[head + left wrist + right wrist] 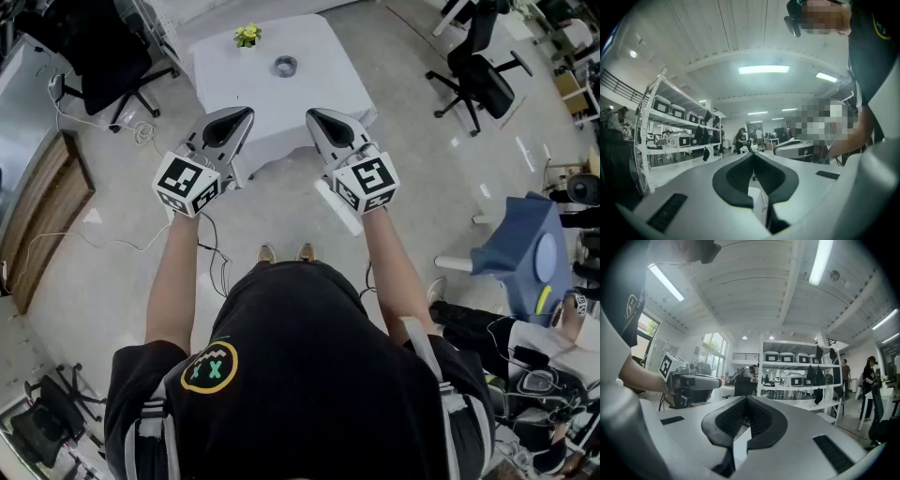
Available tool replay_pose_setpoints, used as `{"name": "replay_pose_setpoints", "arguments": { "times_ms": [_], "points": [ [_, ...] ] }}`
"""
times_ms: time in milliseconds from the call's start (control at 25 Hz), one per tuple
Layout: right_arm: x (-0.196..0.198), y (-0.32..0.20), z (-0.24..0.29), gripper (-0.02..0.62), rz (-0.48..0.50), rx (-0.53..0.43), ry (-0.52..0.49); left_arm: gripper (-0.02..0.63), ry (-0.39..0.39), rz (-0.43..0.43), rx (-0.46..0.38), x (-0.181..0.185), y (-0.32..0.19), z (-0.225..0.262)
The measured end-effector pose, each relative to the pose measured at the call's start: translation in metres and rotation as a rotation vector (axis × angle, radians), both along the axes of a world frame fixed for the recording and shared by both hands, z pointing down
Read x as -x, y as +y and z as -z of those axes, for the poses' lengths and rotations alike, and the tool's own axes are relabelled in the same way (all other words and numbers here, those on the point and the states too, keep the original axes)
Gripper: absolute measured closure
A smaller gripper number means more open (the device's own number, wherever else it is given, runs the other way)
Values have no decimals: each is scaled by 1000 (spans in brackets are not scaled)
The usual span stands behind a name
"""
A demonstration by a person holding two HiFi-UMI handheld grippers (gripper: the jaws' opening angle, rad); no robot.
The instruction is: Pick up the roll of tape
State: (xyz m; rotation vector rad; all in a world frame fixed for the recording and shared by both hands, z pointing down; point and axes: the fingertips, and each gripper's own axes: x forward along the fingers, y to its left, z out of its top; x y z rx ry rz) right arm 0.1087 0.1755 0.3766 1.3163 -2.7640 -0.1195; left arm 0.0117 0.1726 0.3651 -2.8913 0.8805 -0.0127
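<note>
A: Where does the tape lie from the grippers?

B: Far ahead of both, flat on the white table with its hole facing up. It sits toward the table's far side, just right of a small plant.

A: And the grippers?

B: The person holds them side by side, level, over the table's near edge. The left gripper has its jaws together with nothing between them. The right gripper is the same, closed and empty.

A: Which one is nearer?

B: Sideways, the tape falls between the two, a little closer to the right gripper's line, so the right seems the likelier one to reach. Both are well apart from it.

A: Does the roll have a long axis to line up with?

B: No, it is a ring lying flat. The jaws would likely need to part and tip downward to take its wall. Neither gripper view shows the tape.
</note>
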Motion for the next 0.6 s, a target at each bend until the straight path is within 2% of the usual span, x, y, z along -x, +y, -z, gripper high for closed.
{"name": "replay_pose_setpoints", "arguments": {
  "times_ms": [280,600],
  "points": [
    [-1,0,0,575,1,-10,14,586,-2,1,-5,-2,-1,2],
    [-9,-5,-2,574,-15,-1,-27,586,-4,0,-6,-7,-2,-1]
  ]
}}
